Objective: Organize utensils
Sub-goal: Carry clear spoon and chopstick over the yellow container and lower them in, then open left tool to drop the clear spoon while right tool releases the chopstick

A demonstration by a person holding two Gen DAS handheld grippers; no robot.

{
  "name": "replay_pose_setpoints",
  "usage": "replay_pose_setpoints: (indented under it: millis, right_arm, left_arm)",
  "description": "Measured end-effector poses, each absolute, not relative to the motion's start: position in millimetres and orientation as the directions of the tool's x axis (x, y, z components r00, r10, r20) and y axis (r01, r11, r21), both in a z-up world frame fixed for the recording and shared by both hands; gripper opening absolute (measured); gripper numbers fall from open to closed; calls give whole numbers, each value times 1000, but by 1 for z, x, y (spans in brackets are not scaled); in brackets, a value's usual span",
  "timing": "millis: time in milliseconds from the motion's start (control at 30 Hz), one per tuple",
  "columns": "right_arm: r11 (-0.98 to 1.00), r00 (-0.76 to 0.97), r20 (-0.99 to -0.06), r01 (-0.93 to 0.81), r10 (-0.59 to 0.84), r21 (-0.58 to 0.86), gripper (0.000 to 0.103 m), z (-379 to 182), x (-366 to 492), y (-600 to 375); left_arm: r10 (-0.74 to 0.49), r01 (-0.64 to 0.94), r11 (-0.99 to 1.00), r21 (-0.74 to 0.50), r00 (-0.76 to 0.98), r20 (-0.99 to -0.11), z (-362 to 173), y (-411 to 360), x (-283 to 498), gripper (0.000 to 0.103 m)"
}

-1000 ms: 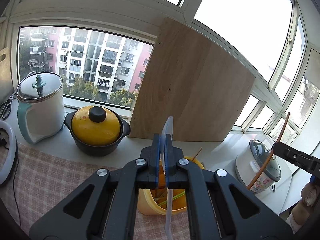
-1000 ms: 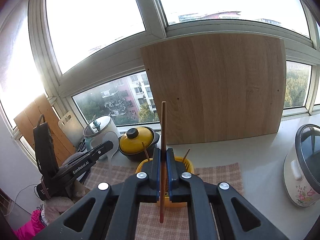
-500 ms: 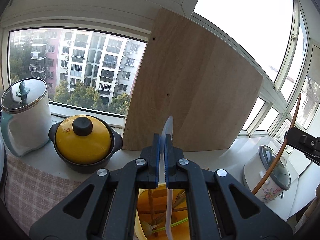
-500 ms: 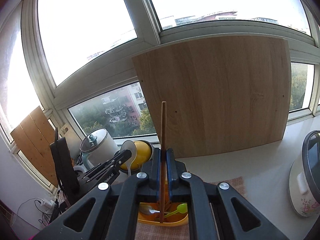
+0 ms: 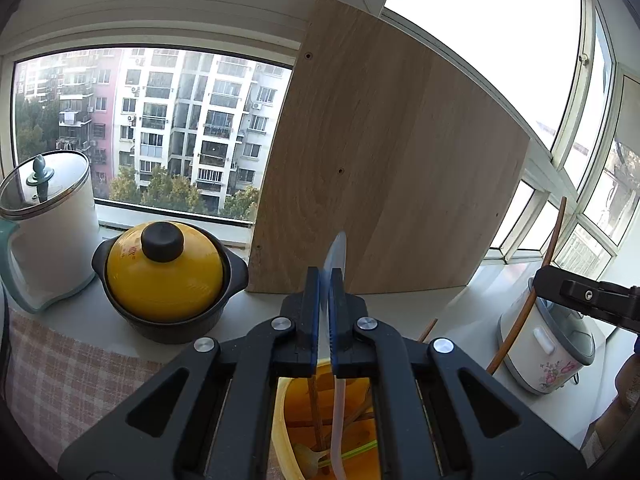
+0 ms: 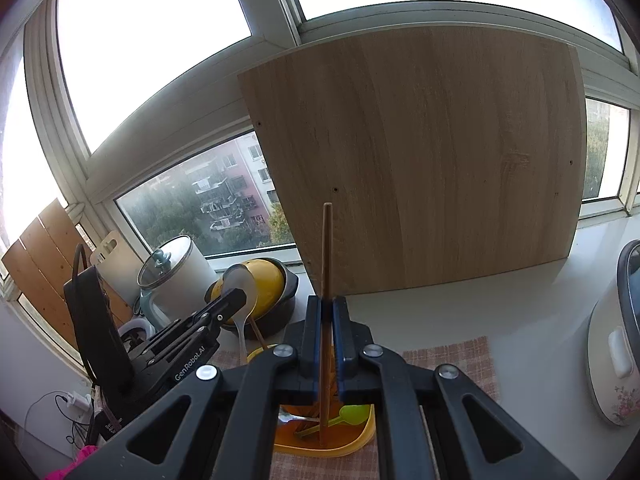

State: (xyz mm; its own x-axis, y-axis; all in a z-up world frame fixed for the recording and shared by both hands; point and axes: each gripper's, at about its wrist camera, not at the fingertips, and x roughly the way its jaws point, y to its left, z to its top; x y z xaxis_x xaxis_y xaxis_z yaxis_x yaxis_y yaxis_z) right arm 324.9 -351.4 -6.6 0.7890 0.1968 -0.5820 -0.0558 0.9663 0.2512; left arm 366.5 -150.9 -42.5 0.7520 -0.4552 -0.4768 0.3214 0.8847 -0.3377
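Note:
My left gripper [image 5: 325, 280] is shut on a translucent white spoon [image 5: 335, 246], held upright, handle hanging down into the yellow utensil holder [image 5: 282, 420] directly below. My right gripper [image 6: 327, 308] is shut on a brown wooden chopstick [image 6: 327, 248], held upright with its lower end inside the same yellow holder [image 6: 352, 446]. The holder has chopsticks and a green spoon [image 6: 352, 414] in it. The right gripper [image 5: 588, 300] with its chopstick shows at the right of the left wrist view. The left gripper [image 6: 224, 306] with the spoon [image 6: 242, 284] shows at the left of the right wrist view.
A yellow-lidded black pot [image 5: 166, 276] and a white kettle with a glass lid [image 5: 48, 220] stand at the back left. A large wooden board [image 5: 380, 168] leans on the window. A white rice cooker [image 5: 548, 348] stands at the right. A checked cloth [image 5: 60, 376] covers the counter.
Both grippers have moved in over the yellow holder and lowered; the spoon handle and the chopstick's lower end now reach into it.

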Motion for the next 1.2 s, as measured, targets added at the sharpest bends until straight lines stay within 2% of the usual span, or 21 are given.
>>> replay_pose_setpoints:
  millis: [1200]
  right_arm:
    - [976,738,-652,-45,175,211,3,-39,299,-341]
  left_arm:
    - [-487,379,873,-308,728,-483,-40,-142,321,1]
